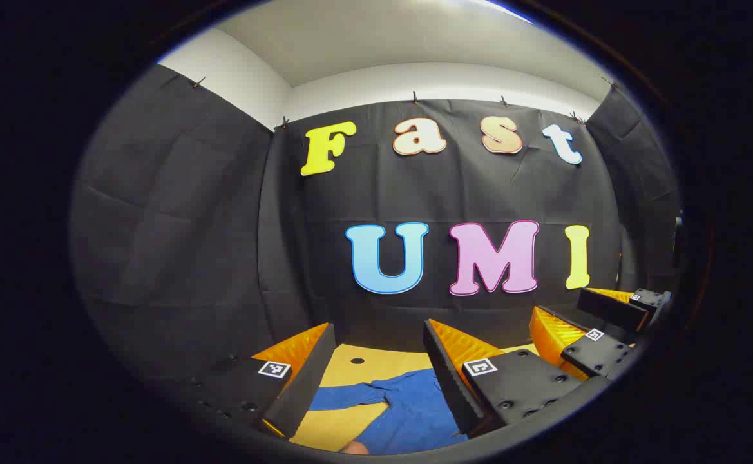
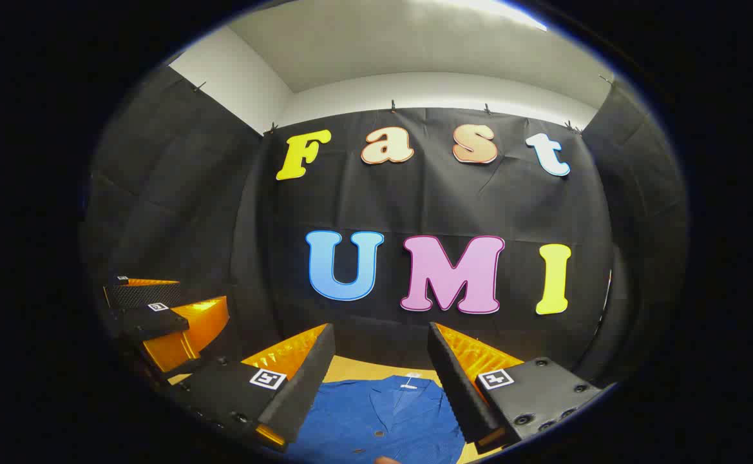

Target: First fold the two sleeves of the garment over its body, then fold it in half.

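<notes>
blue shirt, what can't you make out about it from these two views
- Left gripper view: the blue shirt shows one spread sleeve; the left tongs and the lower edge cut off its body.
- Right gripper view: collar and buttons show between the right tongs; both sleeves and the hem are hidden.

- You have no readable words, brands or numbers on the objects in either view.
- Your left gripper (image 1: pixel 380 377) carries square black-and-white coded markers on its fingers; they hold no text.
- Your right gripper (image 2: pixel 381 380) carries the same kind of markers.
- The white tag at the blue garment (image 2: pixel 376 419) collar is too small to read.
</notes>
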`<move>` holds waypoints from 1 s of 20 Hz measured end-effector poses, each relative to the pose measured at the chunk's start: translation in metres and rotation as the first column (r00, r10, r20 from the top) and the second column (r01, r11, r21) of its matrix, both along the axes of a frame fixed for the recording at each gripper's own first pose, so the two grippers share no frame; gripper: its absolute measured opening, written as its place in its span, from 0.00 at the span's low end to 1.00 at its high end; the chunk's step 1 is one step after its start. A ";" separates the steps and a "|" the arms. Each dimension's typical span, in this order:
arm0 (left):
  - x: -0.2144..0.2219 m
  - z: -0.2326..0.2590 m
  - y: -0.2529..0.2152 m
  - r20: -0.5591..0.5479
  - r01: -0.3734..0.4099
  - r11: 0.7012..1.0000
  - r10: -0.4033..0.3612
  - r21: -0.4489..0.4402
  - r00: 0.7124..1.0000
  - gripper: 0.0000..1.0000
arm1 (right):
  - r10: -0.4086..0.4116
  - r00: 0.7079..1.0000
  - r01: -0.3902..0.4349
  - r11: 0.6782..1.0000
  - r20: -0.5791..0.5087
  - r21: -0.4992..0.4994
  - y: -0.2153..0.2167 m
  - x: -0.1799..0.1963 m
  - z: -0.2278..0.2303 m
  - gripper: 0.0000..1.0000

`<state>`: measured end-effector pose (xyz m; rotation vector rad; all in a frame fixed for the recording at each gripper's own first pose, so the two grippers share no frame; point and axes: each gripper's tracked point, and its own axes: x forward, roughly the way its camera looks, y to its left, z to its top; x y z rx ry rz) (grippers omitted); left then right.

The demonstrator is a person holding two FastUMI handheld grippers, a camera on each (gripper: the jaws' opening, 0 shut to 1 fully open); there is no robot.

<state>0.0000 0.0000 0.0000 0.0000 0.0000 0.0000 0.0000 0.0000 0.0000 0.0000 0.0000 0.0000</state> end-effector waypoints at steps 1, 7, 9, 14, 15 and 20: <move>0.000 0.000 0.001 0.000 -0.001 1.000 0.001 0.000 1.000 0.80 | 0.000 1.000 0.000 1.000 0.000 0.000 0.002 0.000 0.000 0.92; 0.000 0.001 0.012 0.007 -0.028 1.000 0.028 -0.010 1.000 0.80 | 0.014 1.000 -0.014 1.000 -0.001 0.001 0.009 0.005 0.001 0.92; -0.001 0.000 0.017 0.006 -0.043 0.999 0.043 -0.017 0.999 0.80 | 0.030 1.000 -0.030 1.000 0.001 -0.005 0.014 0.006 0.001 0.87; -0.006 -0.002 0.031 0.007 -0.079 0.996 0.080 -0.031 0.997 0.80 | 0.058 0.998 -0.058 0.998 -0.001 -0.010 0.026 0.007 0.001 0.92; -0.006 -0.002 0.033 0.009 -0.083 0.996 0.083 -0.031 0.996 0.80 | 0.062 0.998 -0.062 0.998 0.001 -0.009 0.028 0.008 0.002 0.92; -0.004 -0.001 0.032 0.013 -0.077 0.997 0.077 -0.029 0.997 0.80 | 0.061 0.998 -0.061 0.998 0.008 -0.010 0.030 0.007 0.003 0.92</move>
